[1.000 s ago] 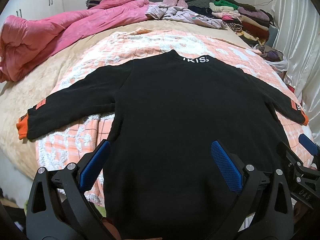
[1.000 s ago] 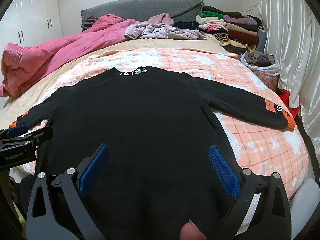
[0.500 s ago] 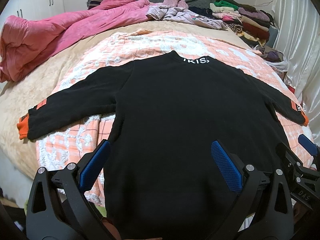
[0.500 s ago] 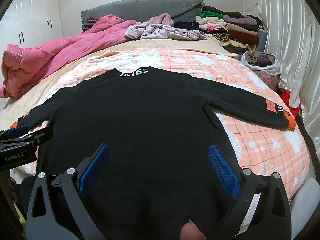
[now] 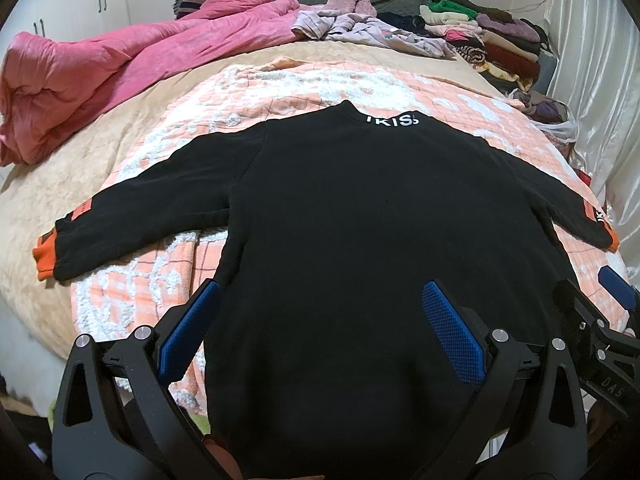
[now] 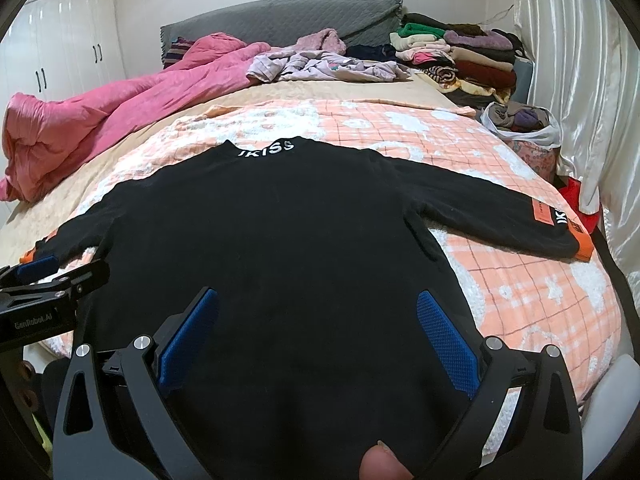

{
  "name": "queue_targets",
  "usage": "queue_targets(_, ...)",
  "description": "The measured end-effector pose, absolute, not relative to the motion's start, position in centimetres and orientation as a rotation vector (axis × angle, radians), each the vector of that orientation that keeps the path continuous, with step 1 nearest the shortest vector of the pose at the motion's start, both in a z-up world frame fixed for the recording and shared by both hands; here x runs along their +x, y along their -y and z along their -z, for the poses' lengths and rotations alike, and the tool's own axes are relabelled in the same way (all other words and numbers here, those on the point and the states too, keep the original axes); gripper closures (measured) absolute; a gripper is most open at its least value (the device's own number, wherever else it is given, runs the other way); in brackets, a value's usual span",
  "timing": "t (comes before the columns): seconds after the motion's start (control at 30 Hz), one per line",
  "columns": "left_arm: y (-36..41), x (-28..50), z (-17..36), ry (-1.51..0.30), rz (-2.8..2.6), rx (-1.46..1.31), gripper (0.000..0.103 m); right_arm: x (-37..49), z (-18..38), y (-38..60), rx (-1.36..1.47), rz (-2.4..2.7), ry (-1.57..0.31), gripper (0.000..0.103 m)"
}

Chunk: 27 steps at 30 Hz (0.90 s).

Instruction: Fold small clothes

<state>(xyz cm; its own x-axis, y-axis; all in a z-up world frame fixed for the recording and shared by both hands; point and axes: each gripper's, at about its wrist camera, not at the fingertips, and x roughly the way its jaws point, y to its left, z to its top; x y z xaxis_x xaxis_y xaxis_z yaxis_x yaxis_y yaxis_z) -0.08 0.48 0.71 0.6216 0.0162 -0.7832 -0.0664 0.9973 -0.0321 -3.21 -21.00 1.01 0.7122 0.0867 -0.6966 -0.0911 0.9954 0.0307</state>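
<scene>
Left gripper (image 5: 320, 328): jaws spread wide, blue pads clear of each other, nothing held between them. I read it as hovering over the lower left part of the sweater (image 5: 360, 240), near the bed's near edge; whether the pads touch the fabric I cannot tell. Right gripper (image 6: 316, 328): same state, jaws fully apart, empty, over the lower right part of the sweater. Each gripper shows at the side of the other's view, so they sit side by side.

Sweater: black, long-sleeved, laid flat on the peach checked blanket (image 6: 540, 292) with the hem towards me at the near edge of the bed and the collar pointing to the headboard (image 6: 280, 24). White lettering on the collar (image 6: 266, 149). Both sleeves spread outwards to the left and right edges of the bed; orange cuffs at the ends, left cuff (image 5: 45, 258), right cuff (image 6: 582, 246).

Far end of bed: pink quilt (image 5: 100, 64) bunched along the left edge, loose pale clothes (image 5: 360, 28) in the middle, stack of folded clothes (image 6: 460, 56) in the far right corner. Plastic bag of clothes (image 6: 524, 124) at the right edge.
</scene>
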Motion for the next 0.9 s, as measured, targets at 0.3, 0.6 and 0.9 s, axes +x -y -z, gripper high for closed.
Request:
queue_targets(0.3,0.2,1.0,0.0,-0.914,-0.055,-0.053,0.008,-2.1,-0.7,22.1,0.019,-0.082,-0.778,0.004)
queue_targets(0.6,0.4,3.6,0.8,-0.933,-0.056,-0.053,0.008,-0.3,-0.2,24.7,0.056,-0.026,-0.776,0.004)
queue_targets(0.9,0.6,6.3,0.8,-0.934,-0.053,-0.05,0.008,2.3,0.2,28.8,0.108,0.078,-0.772,0.004)
